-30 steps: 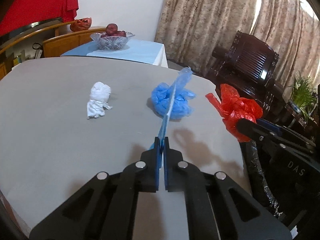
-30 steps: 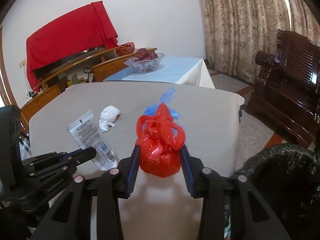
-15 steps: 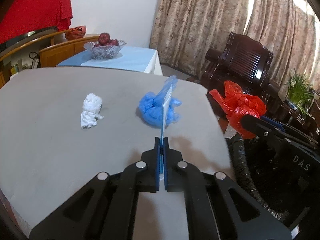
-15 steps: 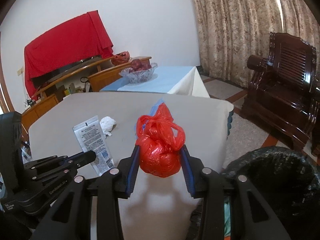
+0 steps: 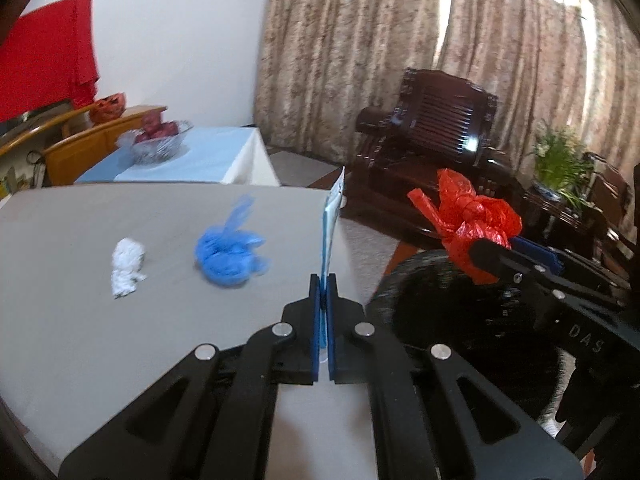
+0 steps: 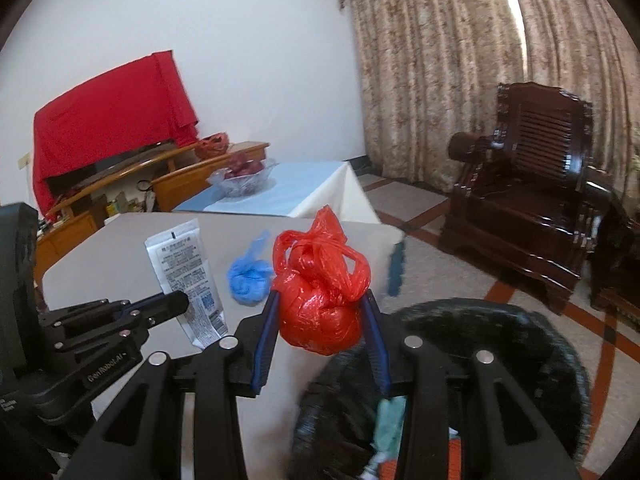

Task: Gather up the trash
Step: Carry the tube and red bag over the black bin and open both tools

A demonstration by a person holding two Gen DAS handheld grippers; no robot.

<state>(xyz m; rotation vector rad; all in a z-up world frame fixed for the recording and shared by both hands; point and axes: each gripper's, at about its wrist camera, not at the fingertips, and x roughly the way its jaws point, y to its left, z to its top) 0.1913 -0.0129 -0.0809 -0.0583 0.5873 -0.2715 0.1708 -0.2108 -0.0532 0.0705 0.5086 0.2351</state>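
My left gripper is shut on a flat white packet, seen edge-on in the left wrist view and face-on in the right wrist view. My right gripper is shut on a knotted red plastic bag, which also shows in the left wrist view, held over the near rim of a black-lined trash bin. A crumpled blue bag and a white tissue wad lie on the grey table.
The bin stands on the floor beside the table's right edge and holds some trash. A dark wooden armchair stands beyond it. A side table with a glass fruit bowl is behind the grey table.
Both grippers have moved right, off the table toward the bin. The red bag now hangs above the bin's rim and the packet is near the table's right edge.
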